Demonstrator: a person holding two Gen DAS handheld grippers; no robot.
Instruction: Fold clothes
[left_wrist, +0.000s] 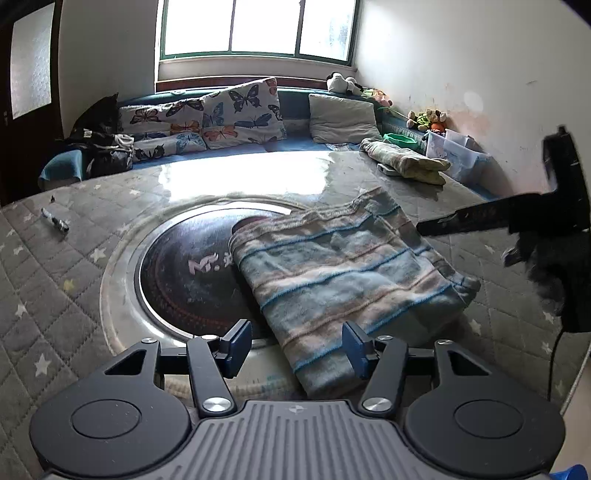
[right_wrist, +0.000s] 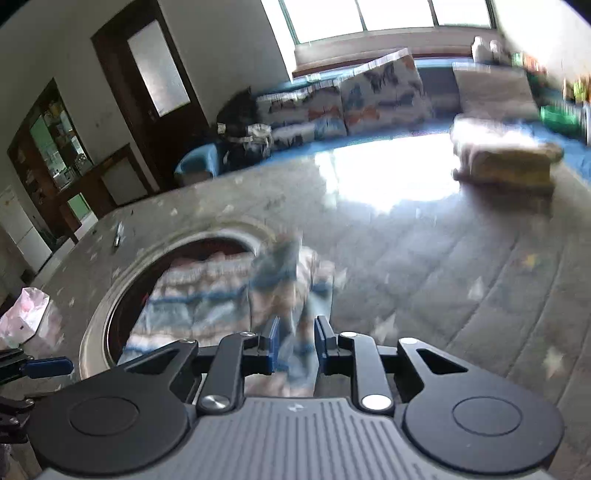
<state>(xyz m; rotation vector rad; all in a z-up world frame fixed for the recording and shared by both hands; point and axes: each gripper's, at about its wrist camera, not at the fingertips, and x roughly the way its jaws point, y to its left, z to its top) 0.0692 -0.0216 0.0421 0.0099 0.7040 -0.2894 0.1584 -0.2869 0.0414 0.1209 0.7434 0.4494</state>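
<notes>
Left gripper (left_wrist: 297, 347) open over striped garment (left_wrist: 343, 266); right gripper (right_wrist: 295, 347) narrowly parted, grip indeterminable. Lettering "M" on dark disc (left_wrist: 184, 269) ahead.

Folded cloth (left_wrist: 347, 266): pale blue, cream and tan stripes with thin bright-blue lines. Tabletop (left_wrist: 55, 295) cover: grey quilted, pale stars. Cushions (left_wrist: 243, 110): white, butterfly print. Gripper pads (left_wrist: 242, 345): blue.

Two folded garments: one striped garment (left_wrist: 343, 269), one yellowish garment (left_wrist: 406, 160). Three butterfly cushions (left_wrist: 243, 110), one plain cushion (left_wrist: 341, 118). One pen (left_wrist: 55, 221).
</notes>
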